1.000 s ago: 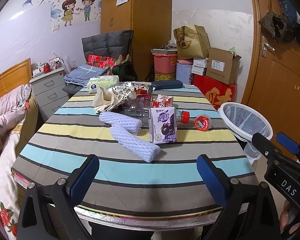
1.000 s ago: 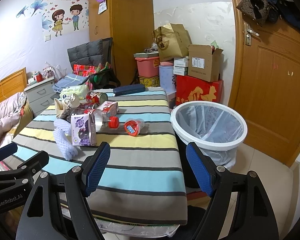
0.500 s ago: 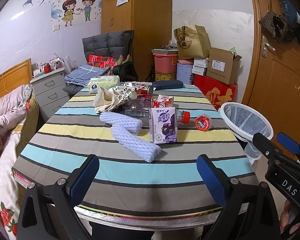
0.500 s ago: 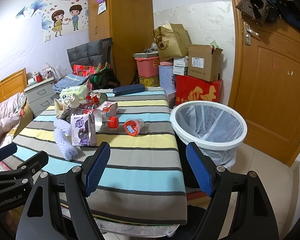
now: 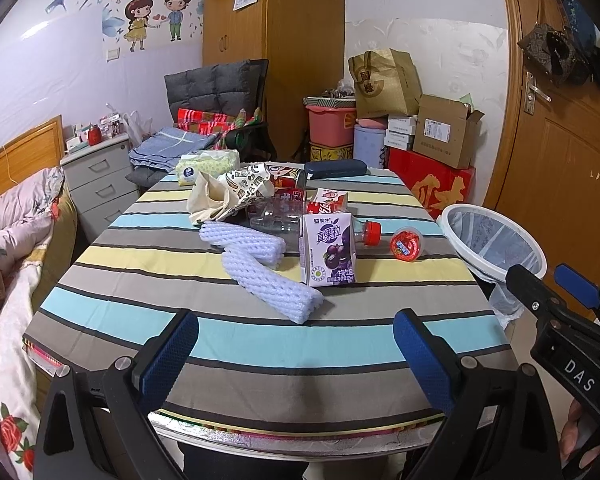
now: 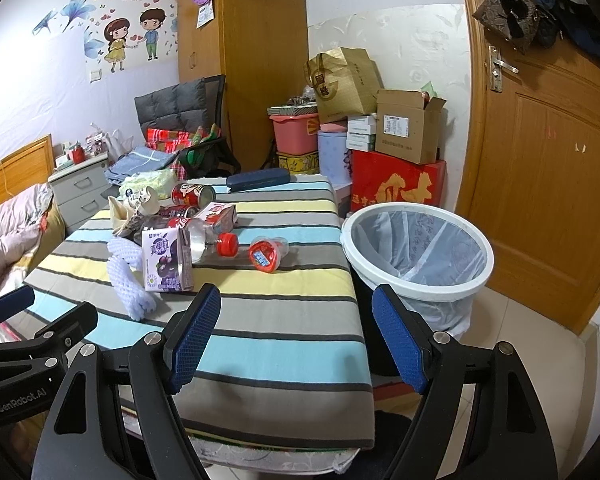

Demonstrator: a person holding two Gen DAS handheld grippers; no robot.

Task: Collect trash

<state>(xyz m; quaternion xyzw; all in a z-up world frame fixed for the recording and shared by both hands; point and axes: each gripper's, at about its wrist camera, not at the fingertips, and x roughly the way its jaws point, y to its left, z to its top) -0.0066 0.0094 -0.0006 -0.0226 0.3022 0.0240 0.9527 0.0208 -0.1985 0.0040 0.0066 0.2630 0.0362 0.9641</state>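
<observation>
Trash lies mid-table on the striped tablecloth [image 5: 260, 344]: a purple drink carton [image 5: 327, 254], white foam sleeves [image 5: 268, 276], a clear bottle with a red cap [image 5: 366, 233], a red-lidded cup [image 5: 406, 243], a crumpled paper bag [image 5: 228, 192] and red cans [image 6: 190, 194]. The white trash bin [image 6: 416, 256] stands on the floor right of the table. My left gripper [image 5: 296, 354] is open and empty at the table's near edge. My right gripper [image 6: 296, 338] is open and empty, over the near right corner; it also shows in the left wrist view [image 5: 552, 292].
A dark case [image 5: 335, 169] and a tissue pack [image 5: 208, 162] lie at the table's far end. A bed [image 5: 12, 240] is on the left, a chair [image 5: 220, 104] and stacked boxes [image 5: 428, 136] behind, a wooden door [image 6: 540, 160] on the right.
</observation>
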